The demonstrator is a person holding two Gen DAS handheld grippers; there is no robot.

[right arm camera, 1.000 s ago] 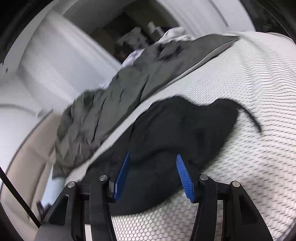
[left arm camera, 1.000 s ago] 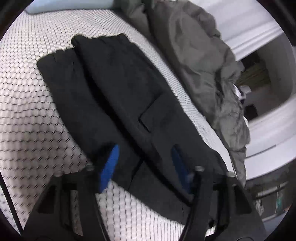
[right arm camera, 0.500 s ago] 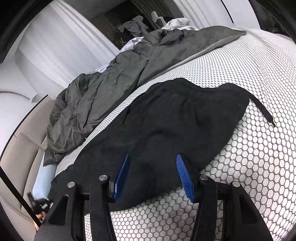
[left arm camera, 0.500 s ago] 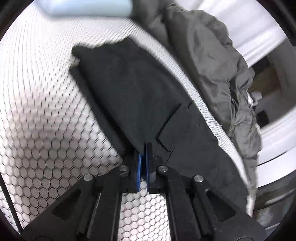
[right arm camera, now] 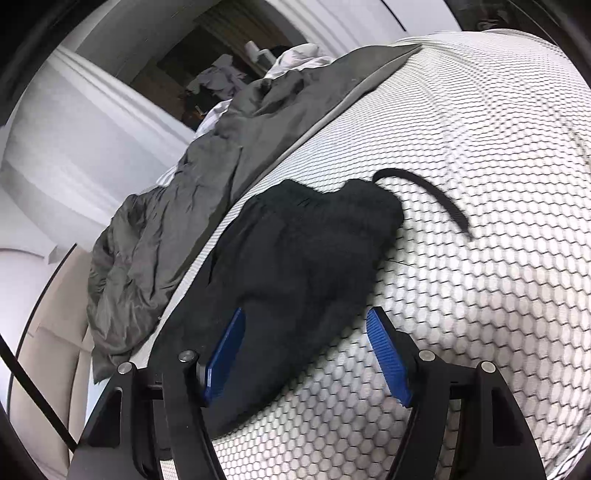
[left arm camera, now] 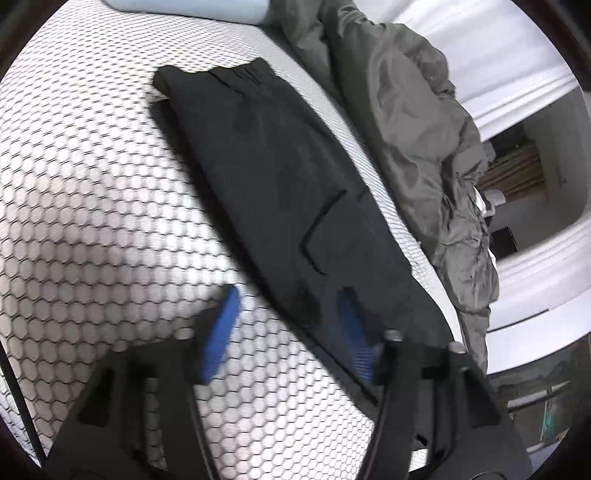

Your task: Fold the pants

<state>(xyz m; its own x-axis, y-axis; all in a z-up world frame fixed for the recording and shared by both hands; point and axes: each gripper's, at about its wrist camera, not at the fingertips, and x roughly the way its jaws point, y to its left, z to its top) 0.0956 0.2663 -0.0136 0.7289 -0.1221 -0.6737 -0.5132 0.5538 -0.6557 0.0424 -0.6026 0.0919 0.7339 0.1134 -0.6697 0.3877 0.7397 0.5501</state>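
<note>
Blurring left tool [left arm camera: 288, 332] over pants [left arm camera: 280, 184]

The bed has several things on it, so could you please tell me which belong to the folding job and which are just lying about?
For the job:
- black pants
- left claw, open
- right claw, open

Just lying about:
- grey blanket
- light blue pillow
- honeycomb bedsheet
</note>
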